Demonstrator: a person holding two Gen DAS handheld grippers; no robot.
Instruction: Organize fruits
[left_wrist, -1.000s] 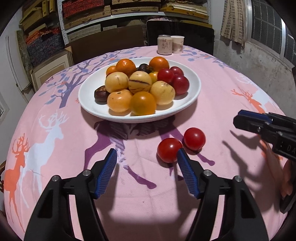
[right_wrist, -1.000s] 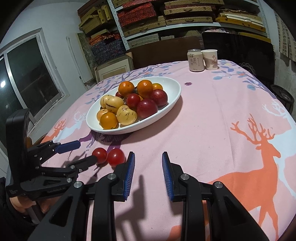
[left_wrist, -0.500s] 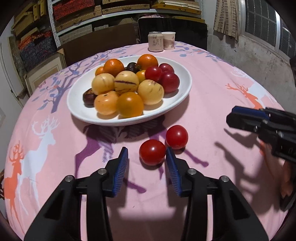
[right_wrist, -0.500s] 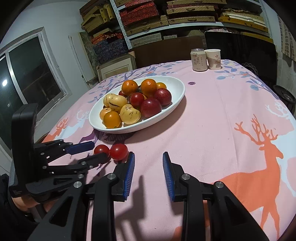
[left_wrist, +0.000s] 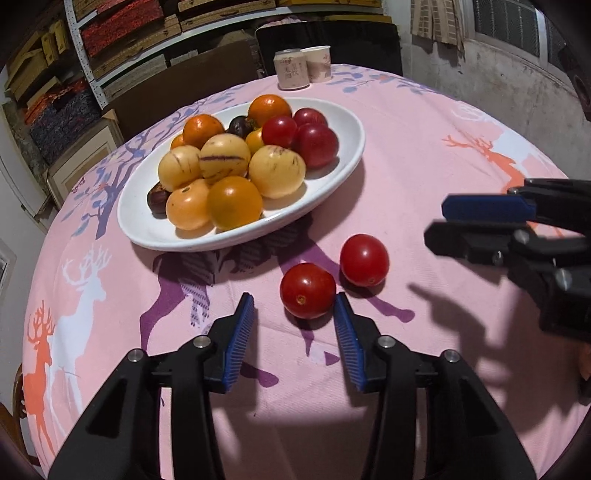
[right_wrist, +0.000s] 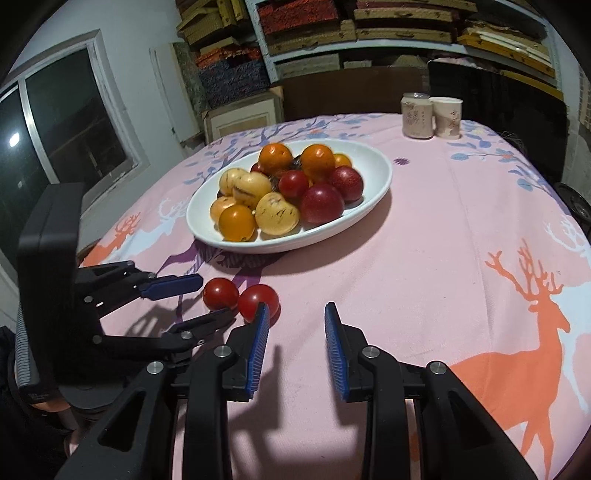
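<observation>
Two red tomatoes lie on the worktop (left_wrist: 424, 147) below the fruit plate (left_wrist: 347, 162), the nearer tomato (left_wrist: 307, 290) just ahead of the left gripper (left_wrist: 294, 308)'s wide fingers, while the right gripper (right_wrist: 293, 314) hovers open, empty

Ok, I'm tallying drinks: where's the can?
In the left wrist view the can stands at the table's far edge, beyond the white plate, touching a paper cup on its right.

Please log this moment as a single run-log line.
left tongs: open, straddling near tomato | right tongs: open, empty | second tomato: on tablecloth | plate: holds other fruit
</observation>
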